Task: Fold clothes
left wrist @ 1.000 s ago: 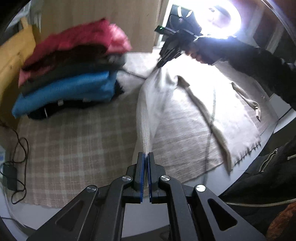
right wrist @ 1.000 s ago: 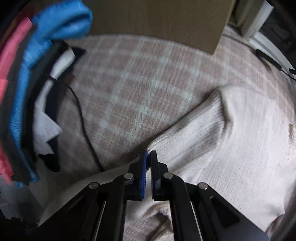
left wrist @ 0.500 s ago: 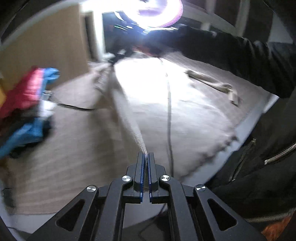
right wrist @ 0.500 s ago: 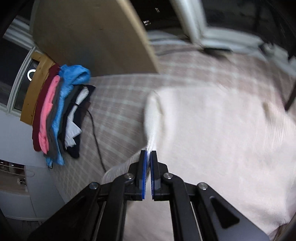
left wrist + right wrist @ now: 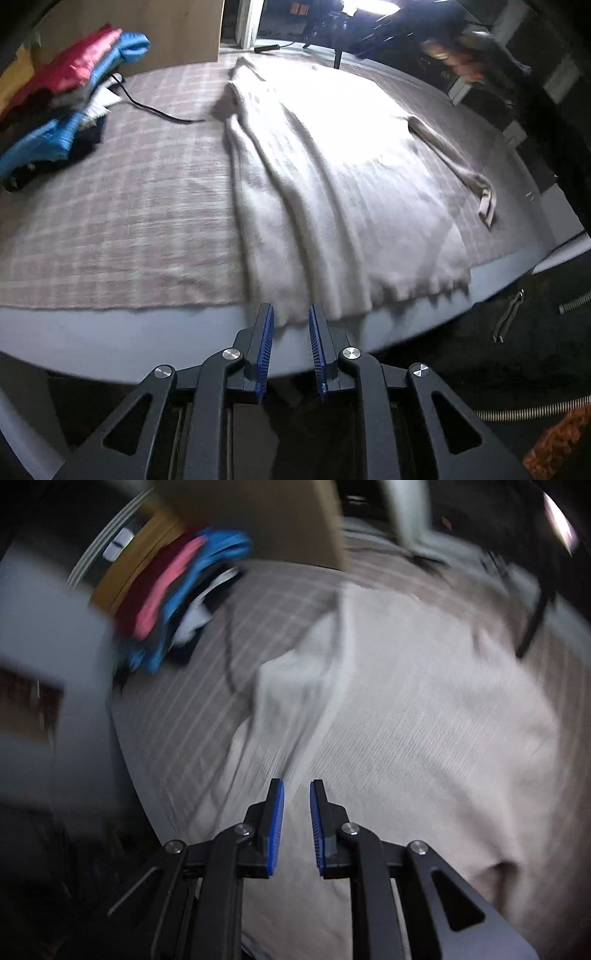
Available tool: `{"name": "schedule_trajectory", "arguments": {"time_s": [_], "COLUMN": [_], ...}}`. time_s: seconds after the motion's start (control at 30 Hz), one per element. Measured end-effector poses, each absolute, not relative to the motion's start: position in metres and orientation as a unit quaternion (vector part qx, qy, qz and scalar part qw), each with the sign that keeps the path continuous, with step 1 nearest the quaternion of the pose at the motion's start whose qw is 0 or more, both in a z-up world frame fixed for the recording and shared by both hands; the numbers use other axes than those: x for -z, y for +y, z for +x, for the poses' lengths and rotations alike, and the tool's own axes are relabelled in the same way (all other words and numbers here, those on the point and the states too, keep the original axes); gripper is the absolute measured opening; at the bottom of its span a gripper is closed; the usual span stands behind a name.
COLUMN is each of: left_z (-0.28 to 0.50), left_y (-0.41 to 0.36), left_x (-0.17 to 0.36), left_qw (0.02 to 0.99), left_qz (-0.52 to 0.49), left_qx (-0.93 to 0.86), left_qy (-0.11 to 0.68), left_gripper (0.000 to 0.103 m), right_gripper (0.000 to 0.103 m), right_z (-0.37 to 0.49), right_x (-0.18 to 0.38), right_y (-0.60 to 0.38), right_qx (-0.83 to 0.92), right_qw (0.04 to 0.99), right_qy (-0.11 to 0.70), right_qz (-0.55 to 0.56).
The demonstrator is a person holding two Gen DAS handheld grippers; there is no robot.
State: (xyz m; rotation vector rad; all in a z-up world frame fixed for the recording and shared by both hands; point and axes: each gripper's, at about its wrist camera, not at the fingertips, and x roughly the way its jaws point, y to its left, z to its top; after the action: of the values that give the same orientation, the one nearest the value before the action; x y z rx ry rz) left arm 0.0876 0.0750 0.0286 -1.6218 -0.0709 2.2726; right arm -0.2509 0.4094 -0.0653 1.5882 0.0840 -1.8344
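Note:
A cream knit garment (image 5: 332,166) lies spread flat on the checked cloth (image 5: 110,229) that covers the table, its hem hanging over the front edge. My left gripper (image 5: 291,314) hovers at that hem, jaws opening; the hem's edge shows between the blue pads (image 5: 266,332) but they do not press on it. In the blurred right wrist view the right gripper (image 5: 296,790) is above the garment (image 5: 424,720) near its folded left side, jaws opening with nothing gripped. A loose strap (image 5: 454,162) trails off the garment's right side.
A stack of folded clothes in red, blue and dark colours (image 5: 66,99) (image 5: 177,602) sits at the far left. A black cable (image 5: 147,107) runs from it towards the garment. A wooden board (image 5: 147,29) stands behind. A person's dark jacket (image 5: 517,350) is at the right.
Both grippers were shut on the garment's edge and carried it across. Now both have let go with jaws apart, and the garment lies flat. The right gripper has risen.

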Motion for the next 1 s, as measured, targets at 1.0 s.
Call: {"name": "schedule_trajectory", "arguments": {"time_s": [1.0], "left_z": [0.079], "left_y": [0.09], "left_x": [0.01], "left_qw": [0.163], "left_qz": [-0.573], "left_qx": [-0.8], "left_qy": [-0.07], "left_gripper": [0.005], "right_gripper": [0.007], "right_z": [-0.338], "right_x": [0.177], "right_y": [0.244], "right_qx": [0.696], "right_qw": [0.332], "right_qy": [0.133], "right_qz": [0.623]}}
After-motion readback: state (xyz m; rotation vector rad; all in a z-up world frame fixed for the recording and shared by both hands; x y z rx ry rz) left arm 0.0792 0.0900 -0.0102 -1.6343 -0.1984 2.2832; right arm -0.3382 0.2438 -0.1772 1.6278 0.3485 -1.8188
